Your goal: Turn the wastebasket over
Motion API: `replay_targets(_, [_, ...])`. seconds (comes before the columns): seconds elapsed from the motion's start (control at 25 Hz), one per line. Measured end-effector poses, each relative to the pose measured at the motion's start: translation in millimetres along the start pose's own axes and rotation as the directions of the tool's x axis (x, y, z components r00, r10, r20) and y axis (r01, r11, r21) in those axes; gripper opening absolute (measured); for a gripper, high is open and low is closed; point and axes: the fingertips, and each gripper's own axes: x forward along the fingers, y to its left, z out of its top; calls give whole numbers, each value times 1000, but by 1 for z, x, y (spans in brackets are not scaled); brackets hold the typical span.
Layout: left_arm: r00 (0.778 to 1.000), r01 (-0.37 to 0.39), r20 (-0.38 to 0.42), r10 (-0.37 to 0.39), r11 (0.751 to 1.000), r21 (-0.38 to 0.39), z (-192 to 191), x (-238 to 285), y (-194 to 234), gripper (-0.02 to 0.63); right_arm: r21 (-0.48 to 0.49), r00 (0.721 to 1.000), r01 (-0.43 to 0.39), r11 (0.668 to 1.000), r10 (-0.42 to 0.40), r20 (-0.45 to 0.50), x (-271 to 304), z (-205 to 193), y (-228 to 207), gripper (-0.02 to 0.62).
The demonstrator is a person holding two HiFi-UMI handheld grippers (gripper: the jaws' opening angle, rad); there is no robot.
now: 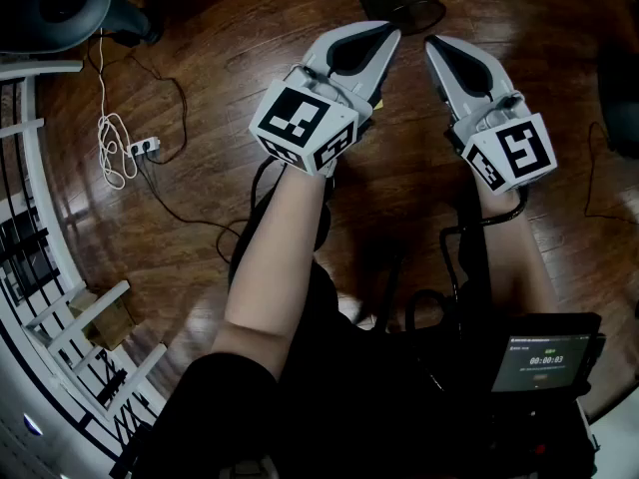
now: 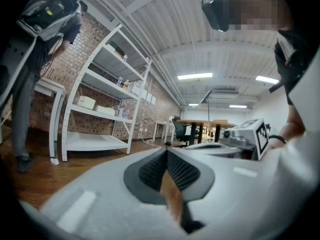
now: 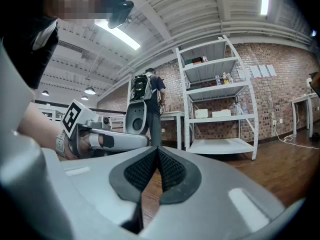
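A dark container that may be the wastebasket (image 1: 404, 3) stands on the wooden floor at the top edge of the head view, cut off by the frame. Both grippers are held level side by side just short of it. My left gripper (image 1: 391, 34) is shut, its pads meeting at the tip with nothing between them (image 2: 166, 151). My right gripper (image 1: 431, 42) is shut and empty too (image 3: 158, 149). Each gripper view shows the other gripper alongside. Neither gripper view shows the container.
A power strip with a coiled white cable (image 1: 122, 150) lies on the floor at left, near a white rack (image 1: 45, 267) and a cardboard box (image 1: 100, 317). White shelving (image 3: 220, 99) stands against the brick wall. A person with a backpack (image 3: 148, 96) stands nearby.
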Motion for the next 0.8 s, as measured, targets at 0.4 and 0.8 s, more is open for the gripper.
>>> replay_targets(0.4, [1000,-3,-19,3,1000,14,-1,-3,4,3,-23,1000,-24,999,24,1,13,8,0,9])
replay_targets(0.8, [998,-49,-39,50,999,18,0,60,46,3,-55,995,-99,994,99,-7,52,11,-68,11])
